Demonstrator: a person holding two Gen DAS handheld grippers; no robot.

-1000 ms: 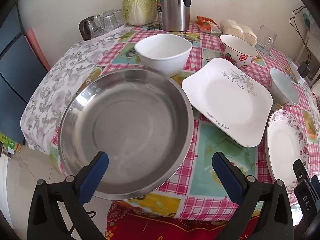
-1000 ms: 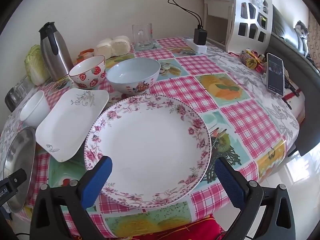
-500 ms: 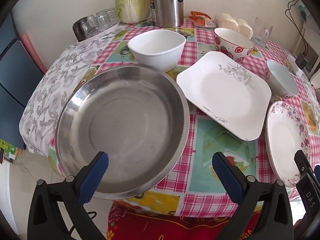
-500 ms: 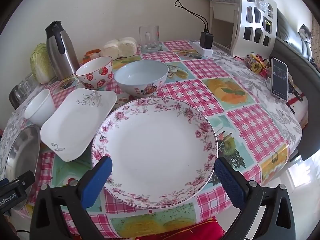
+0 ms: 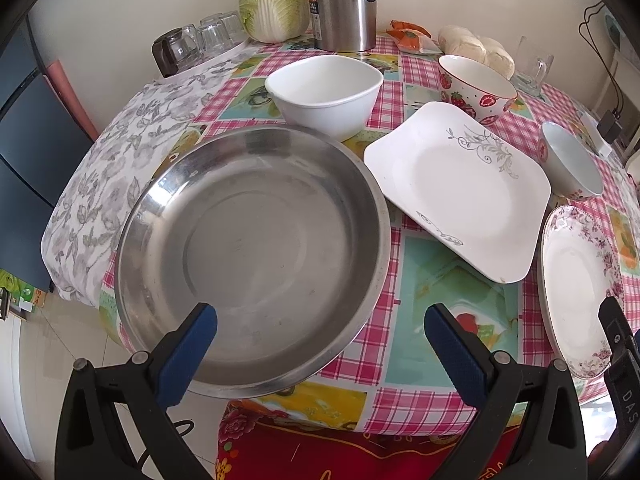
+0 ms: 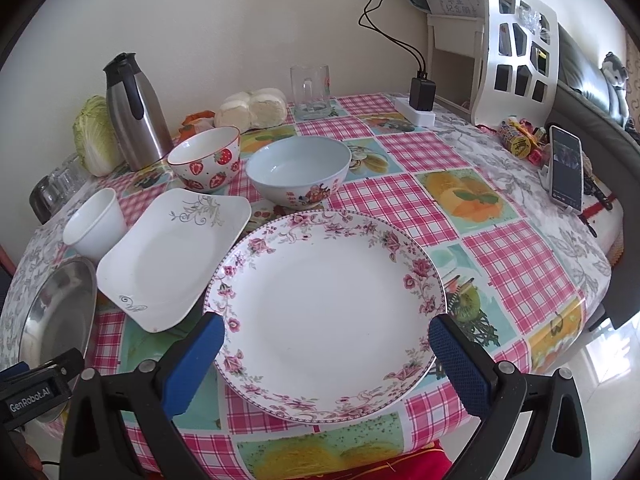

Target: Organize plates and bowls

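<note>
A steel plate (image 5: 252, 256) lies at the table's near left edge, and my left gripper (image 5: 320, 344) hangs open just in front of it, its left finger over the rim. Beyond it stand a white bowl (image 5: 324, 94), a square white plate (image 5: 460, 188), a strawberry bowl (image 5: 476, 88) and a pale blue bowl (image 5: 572, 166). A floral round plate (image 6: 324, 308) lies before my right gripper (image 6: 326, 354), which is open with its fingers either side of the near rim. The right wrist view also shows the square plate (image 6: 172, 252), strawberry bowl (image 6: 206, 164), blue bowl (image 6: 298, 172), white bowl (image 6: 96, 224) and steel plate (image 6: 56, 320).
At the back stand a steel thermos (image 6: 134, 116), a cabbage (image 6: 96, 136), upturned glasses (image 5: 200, 38), buns (image 6: 252, 108) and a glass mug (image 6: 310, 90). A charger block (image 6: 420, 100), sweets and a phone (image 6: 566, 168) sit at the right. The checked tablecloth (image 6: 400, 200) covers the round table.
Both grippers have eased forward and down toward the table. The dishes have not moved, and both grippers stay open.
</note>
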